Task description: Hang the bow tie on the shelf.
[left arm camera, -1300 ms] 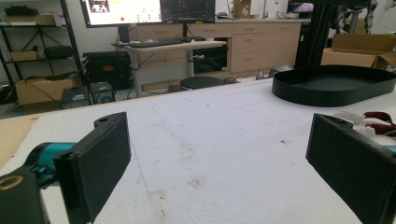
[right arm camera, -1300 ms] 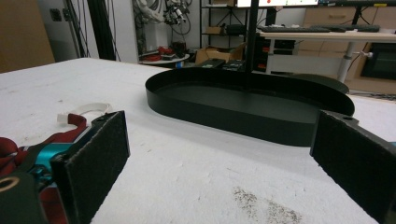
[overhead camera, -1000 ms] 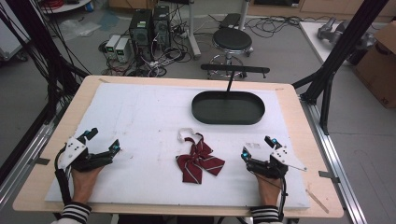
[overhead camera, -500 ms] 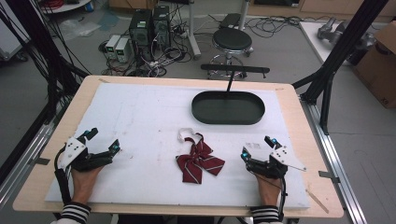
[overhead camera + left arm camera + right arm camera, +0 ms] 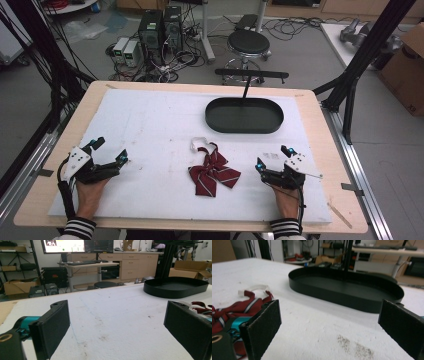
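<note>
Nothing has shifted since the earlier frames; both grippers rest where they were. From the high view, a dark red bow tie [image 5: 214,172] with pale stripes and a white strap lies on the white mat [image 5: 150,120], between the left gripper [image 5: 110,152] and right gripper [image 5: 272,157], near a black oval tray [image 5: 244,115].

In the left gripper view its jaws stand wide, with stained, fuzzy mat between.

In the right gripper view its jaws gape wide; the crumpled fabric bow tie [image 5: 239,306] lies beside the matte tray [image 5: 347,290].

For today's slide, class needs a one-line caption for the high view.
Two open claws, left and right, rest either side of a red striped bow tie, black oval tray beyond.
</note>
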`<action>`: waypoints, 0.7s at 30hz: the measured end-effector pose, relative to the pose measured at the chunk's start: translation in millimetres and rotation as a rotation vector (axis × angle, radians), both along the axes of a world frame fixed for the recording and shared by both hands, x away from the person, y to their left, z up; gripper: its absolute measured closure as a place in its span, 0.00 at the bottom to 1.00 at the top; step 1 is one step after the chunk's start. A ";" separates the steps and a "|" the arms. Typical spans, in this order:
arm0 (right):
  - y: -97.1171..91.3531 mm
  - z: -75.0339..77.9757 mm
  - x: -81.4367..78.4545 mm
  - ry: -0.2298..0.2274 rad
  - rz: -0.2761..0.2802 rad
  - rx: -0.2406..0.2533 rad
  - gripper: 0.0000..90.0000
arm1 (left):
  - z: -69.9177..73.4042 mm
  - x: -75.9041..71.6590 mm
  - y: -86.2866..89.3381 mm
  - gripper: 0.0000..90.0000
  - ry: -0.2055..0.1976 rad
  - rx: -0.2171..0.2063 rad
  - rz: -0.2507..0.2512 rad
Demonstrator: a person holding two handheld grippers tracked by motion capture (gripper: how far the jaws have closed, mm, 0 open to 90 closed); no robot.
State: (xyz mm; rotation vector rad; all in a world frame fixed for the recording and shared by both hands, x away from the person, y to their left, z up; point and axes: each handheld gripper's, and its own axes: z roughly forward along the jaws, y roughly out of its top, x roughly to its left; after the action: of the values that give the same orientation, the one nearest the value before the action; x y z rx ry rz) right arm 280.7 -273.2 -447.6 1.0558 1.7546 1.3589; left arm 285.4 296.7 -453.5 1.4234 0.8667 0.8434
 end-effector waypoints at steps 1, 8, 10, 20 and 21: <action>0.6 1.4 0.5 0.005 -0.002 -0.010 0.04 | 0.0 0.1 0.1 0.08 -0.001 -0.001 -0.002; 12.6 21.2 5.7 0.012 0.046 -0.065 0.04 | -0.1 0.1 0.8 0.08 -0.003 -0.005 -0.006; 18.8 28.1 8.7 0.027 0.065 -0.080 0.04 | -0.1 0.1 0.8 0.08 -0.004 -0.005 -0.007; 46.0 51.8 30.4 0.088 0.177 -0.158 0.04 | -0.2 -0.1 1.3 0.08 -0.003 -0.007 -0.014; 48.7 53.6 32.5 0.097 0.186 -0.163 0.04 | -0.2 -0.1 1.3 0.08 -0.003 -0.007 -0.014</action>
State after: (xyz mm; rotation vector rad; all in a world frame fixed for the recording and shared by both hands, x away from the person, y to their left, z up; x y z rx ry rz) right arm 313.2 -224.5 -393.9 0.9008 2.0401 1.2657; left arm 285.3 298.0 -453.6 1.4199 0.8560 0.8308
